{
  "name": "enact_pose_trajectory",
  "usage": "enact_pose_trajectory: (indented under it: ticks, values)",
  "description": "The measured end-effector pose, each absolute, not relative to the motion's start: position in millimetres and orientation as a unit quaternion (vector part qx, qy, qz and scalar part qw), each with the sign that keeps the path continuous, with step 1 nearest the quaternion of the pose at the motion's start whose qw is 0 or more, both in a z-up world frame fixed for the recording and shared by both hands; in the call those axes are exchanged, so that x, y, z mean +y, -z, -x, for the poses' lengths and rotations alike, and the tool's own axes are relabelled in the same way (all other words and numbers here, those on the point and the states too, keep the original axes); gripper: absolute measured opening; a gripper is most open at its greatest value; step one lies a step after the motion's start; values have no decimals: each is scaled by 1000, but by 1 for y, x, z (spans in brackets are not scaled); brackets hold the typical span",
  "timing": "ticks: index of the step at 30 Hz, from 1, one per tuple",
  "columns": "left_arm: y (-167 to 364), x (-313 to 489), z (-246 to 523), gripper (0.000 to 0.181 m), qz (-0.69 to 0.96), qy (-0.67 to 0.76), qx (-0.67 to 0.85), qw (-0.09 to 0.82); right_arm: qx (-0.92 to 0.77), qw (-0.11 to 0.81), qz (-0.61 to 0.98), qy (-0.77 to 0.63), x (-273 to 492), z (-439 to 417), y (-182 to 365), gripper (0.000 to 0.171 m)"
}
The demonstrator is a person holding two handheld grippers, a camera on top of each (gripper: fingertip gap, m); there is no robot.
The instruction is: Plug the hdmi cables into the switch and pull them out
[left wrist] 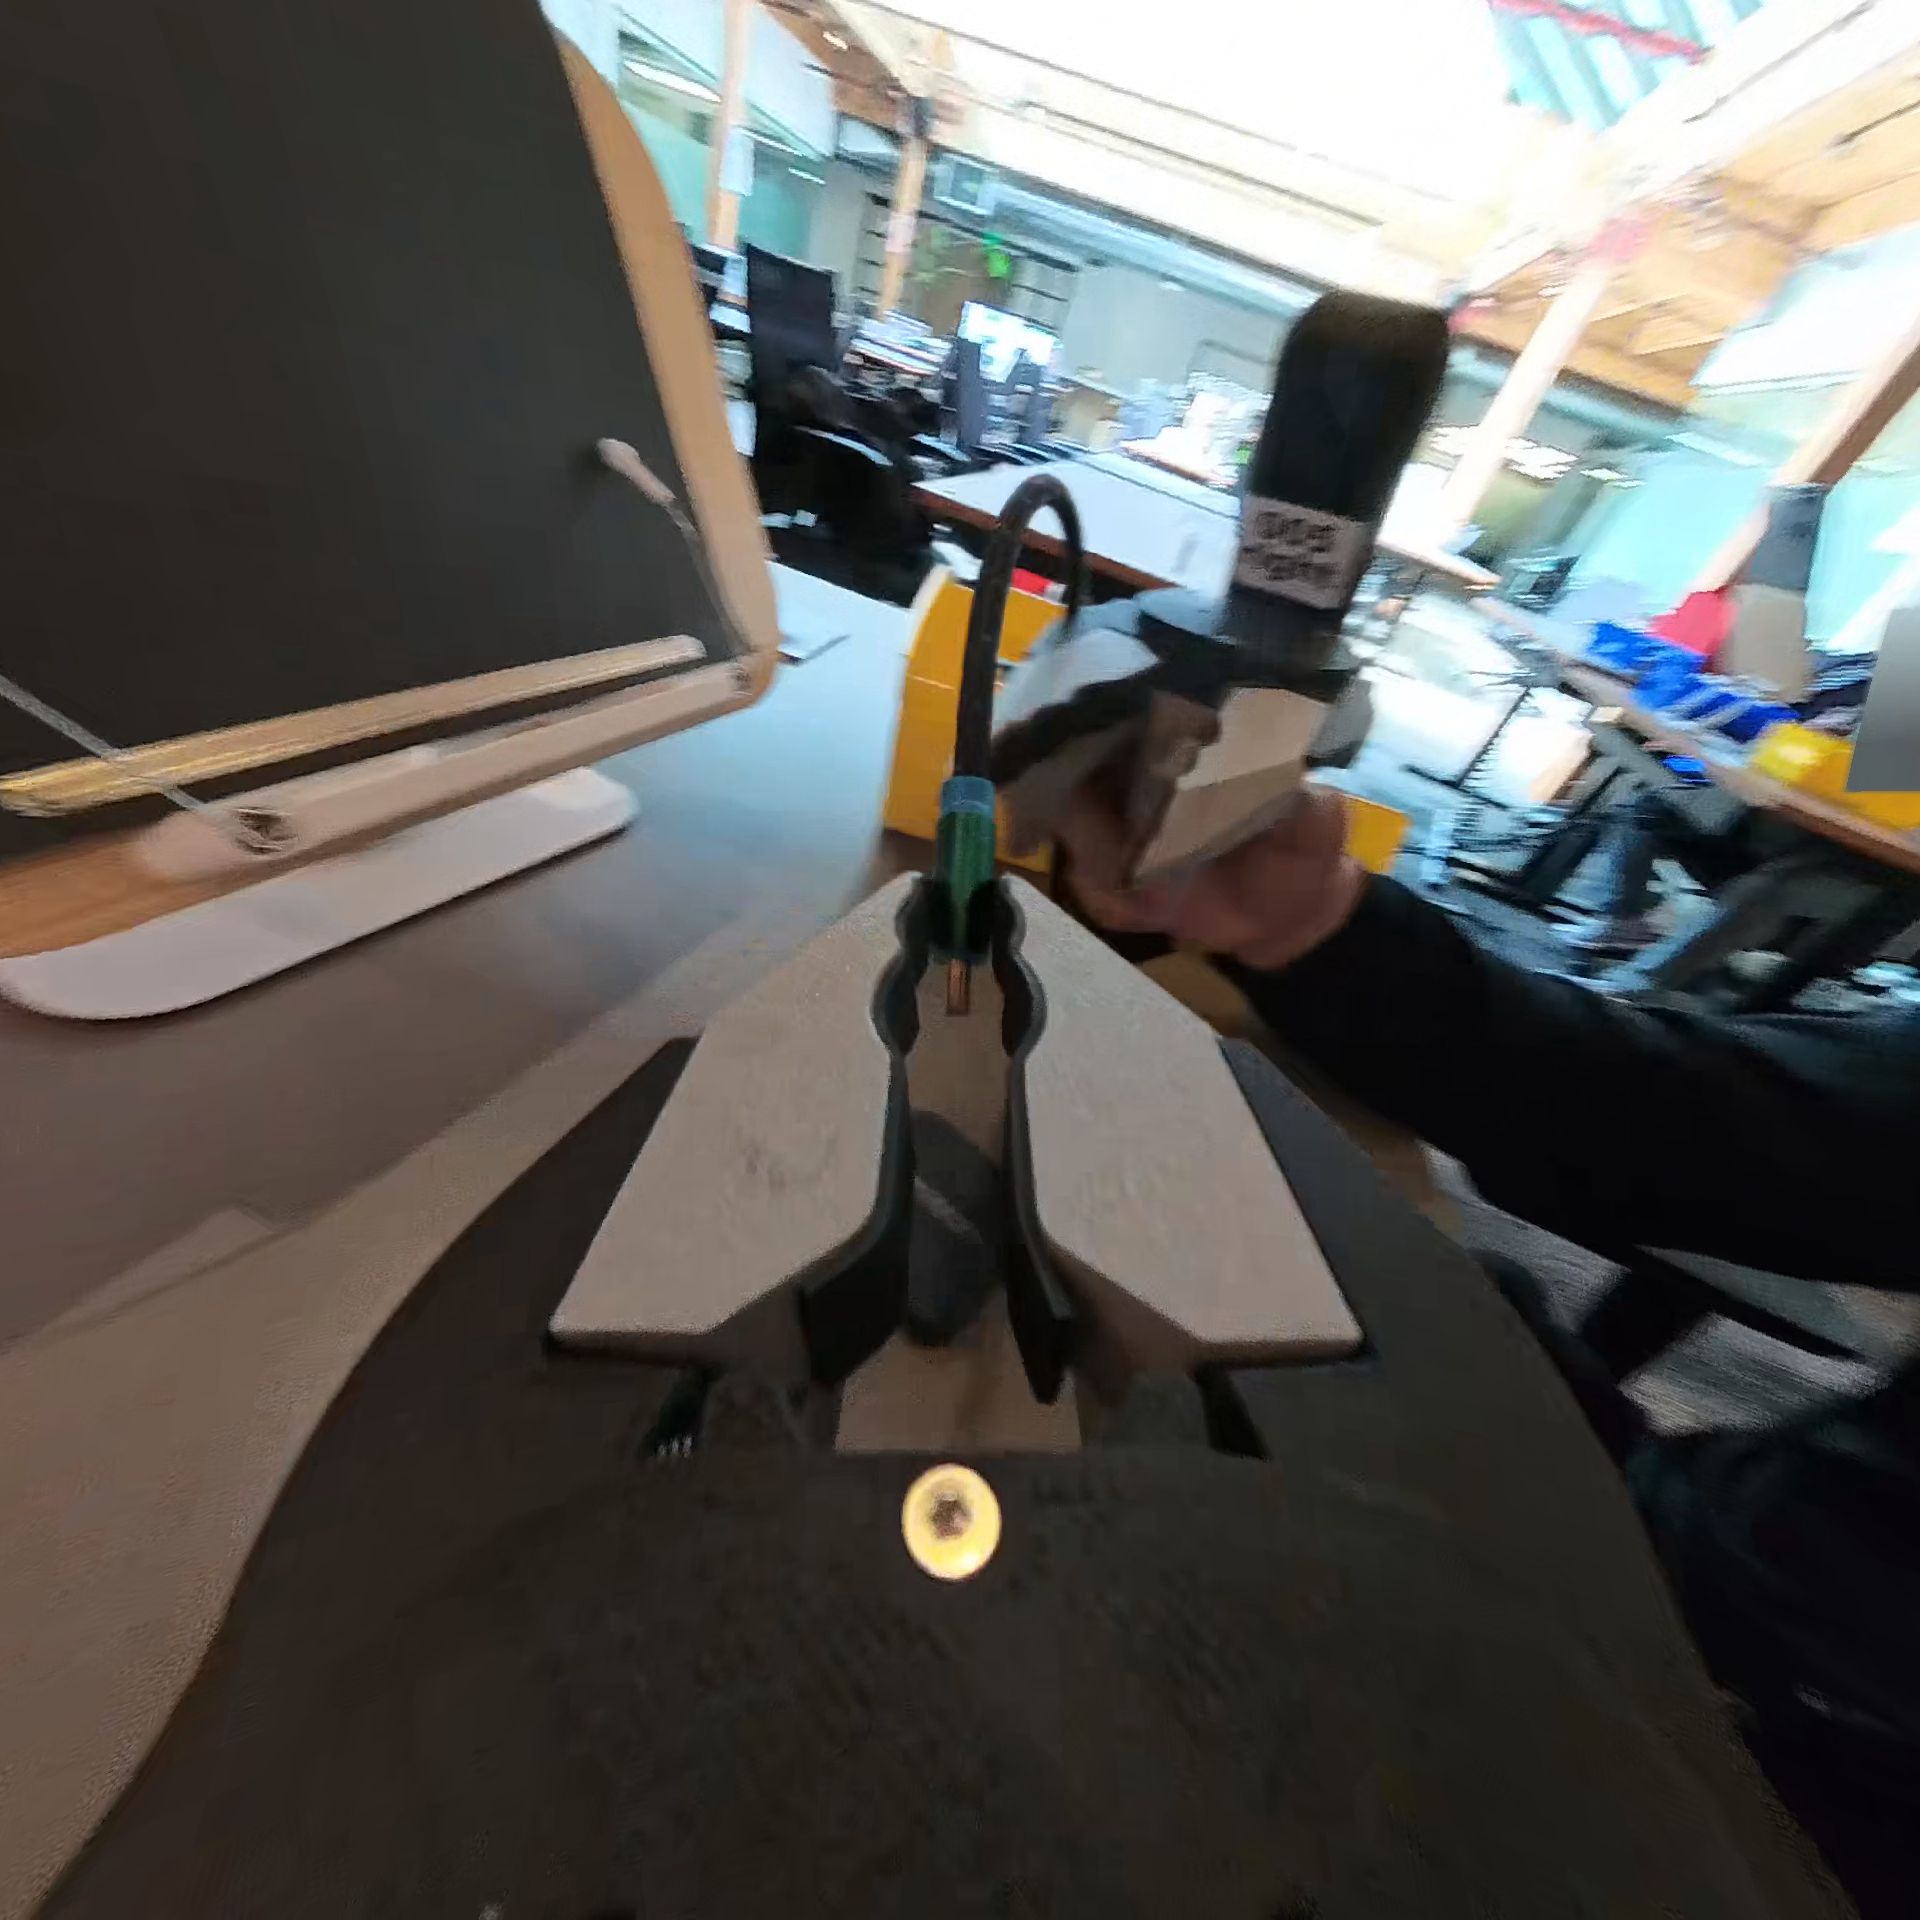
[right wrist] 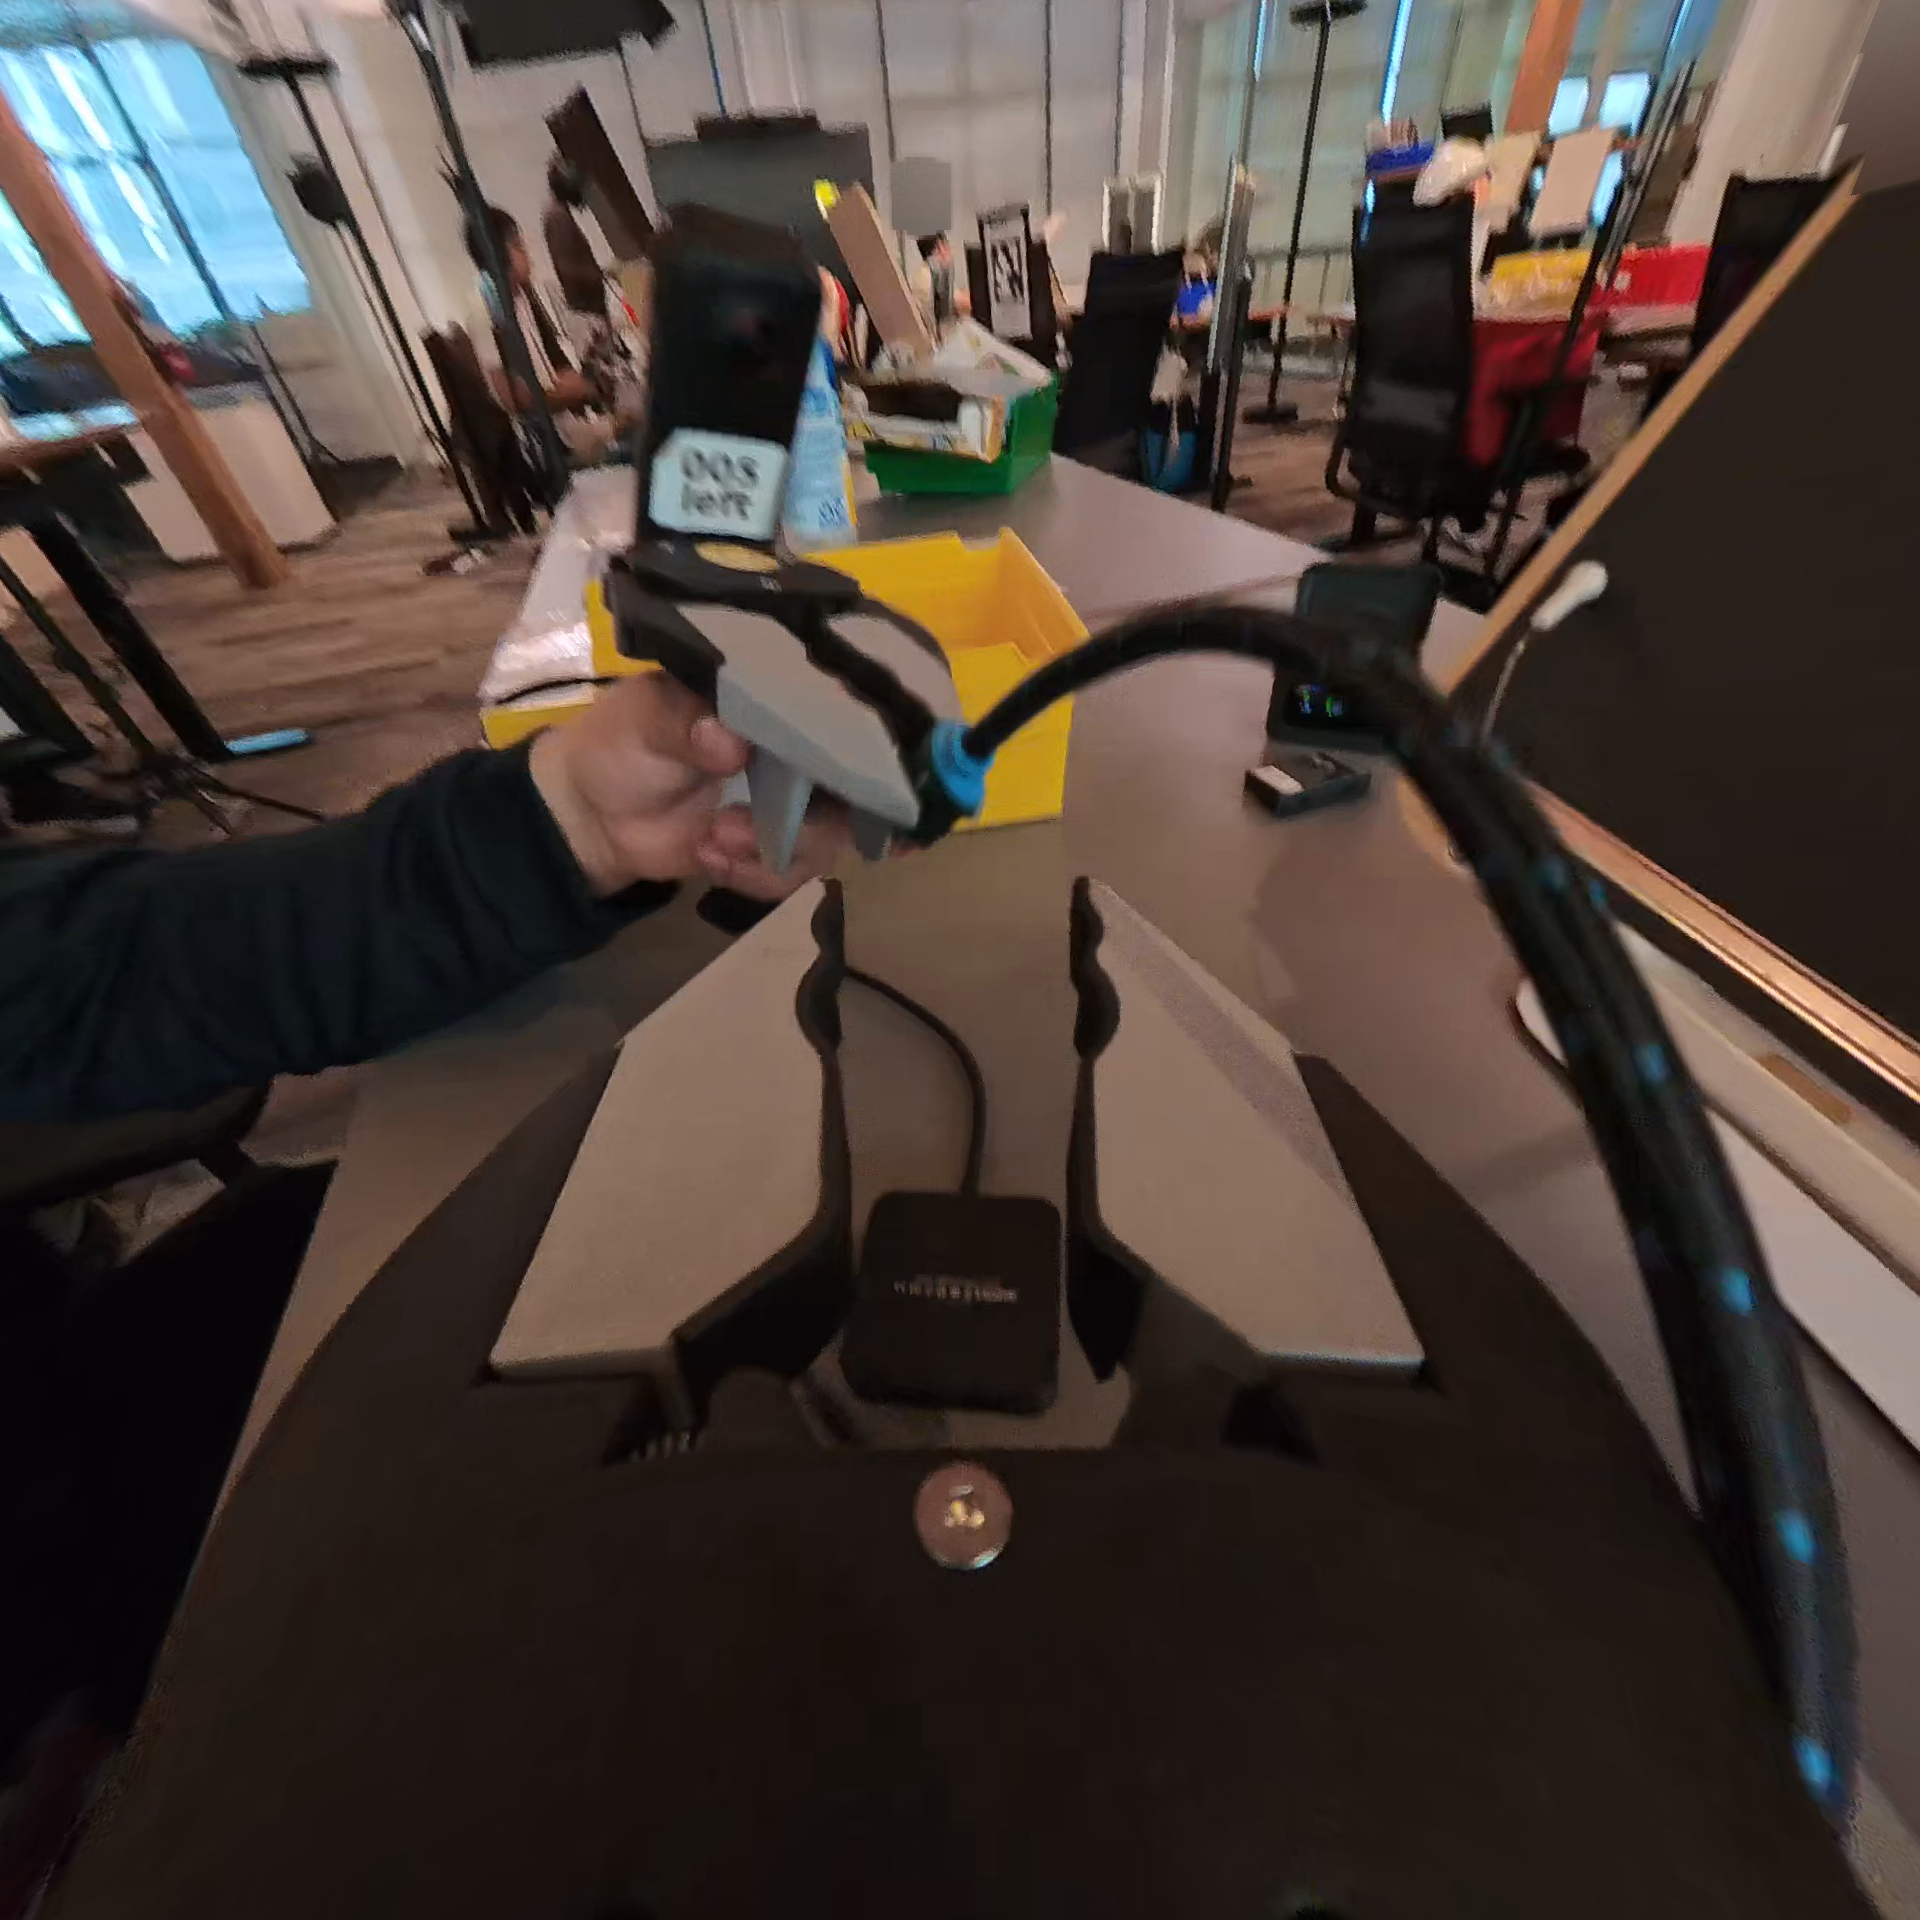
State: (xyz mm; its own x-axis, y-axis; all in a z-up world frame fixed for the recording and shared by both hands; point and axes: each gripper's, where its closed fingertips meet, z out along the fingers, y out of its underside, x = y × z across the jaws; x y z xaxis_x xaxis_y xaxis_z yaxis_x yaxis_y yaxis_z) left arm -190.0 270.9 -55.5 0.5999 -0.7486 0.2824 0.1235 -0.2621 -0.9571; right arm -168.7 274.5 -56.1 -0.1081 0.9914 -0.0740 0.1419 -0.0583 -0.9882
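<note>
My left gripper (left wrist: 961,920) is shut on an HDMI plug (left wrist: 961,831) with a green and blue collar, held above the table with its metal tip pointing back toward the camera. Its black braided cable (left wrist: 982,623) arcs up and away. The right wrist view shows that left gripper (right wrist: 920,810) with the plug (right wrist: 951,769), and the cable (right wrist: 1621,1018) sweeping down the right side. My right gripper (right wrist: 956,935) is open and empty above the black HDMI switch (right wrist: 956,1299), which lies on the table between its fingers (right wrist: 727,1122). The switch shows as a dark blur in the left wrist view (left wrist: 945,1226).
A yellow bin (right wrist: 997,644) stands on the table behind the grippers. A large dark framed panel on a white base (left wrist: 312,914) stands at one side (right wrist: 1714,582). Two small black devices (right wrist: 1304,784) sit near it. Chairs and desks fill the room beyond. My two grippers' fingertips are within a few centimetres of each other.
</note>
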Motion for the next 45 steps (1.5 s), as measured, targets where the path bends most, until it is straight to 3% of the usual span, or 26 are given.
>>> enact_pose_trajectory:
  ticks: [2, 6, 9, 13, 15, 20, 24, 31, 35, 40, 45]
  values:
    - [58, 263, 180, 9, 692, 433, 231, 529, -527, 427, 502, -537, 273, 170, 48, 46]
    - [65, 252, 162, 9, 682, 516, 228, 465, -500, 414, 482, -589, 265, 171, 37, 38]
    - [67, 248, 154, 10, 680, 520, 244, 456, -516, 398, 489, -581, 263, 175, 47, 15]
    - [71, 254, 156, 10, 693, 499, 235, 464, -518, 385, 505, -573, 265, 175, 52, 8]
    - [76, 271, 169, 12, 720, 413, 224, 511, -490, 387, 541, -564, 278, 178, 58, 5]
    - [76, 282, 184, 43, 708, 116, 318, 620, -399, 364, 620, -569, 312, 176, 74, 3]
    - [98, 293, 179, 48, 670, -93, 397, 621, -336, 322, 642, -610, 321, 173, 78, 1]
    - [100, 311, 170, 43, 557, -349, 439, 613, -248, 252, 652, -670, 322, 177, 83, 0]
    - [94, 322, 180, 19, 487, -462, 448, 591, -196, 173, 647, -716, 315, 180, 87, 0]
    - [97, 323, 175, 18, 556, -358, 436, 610, -234, 228, 655, -681, 317, 178, 88, 7]
    - [90, 304, 160, 18, 695, 79, 333, 632, -371, 346, 602, -616, 306, 181, 72, 12]
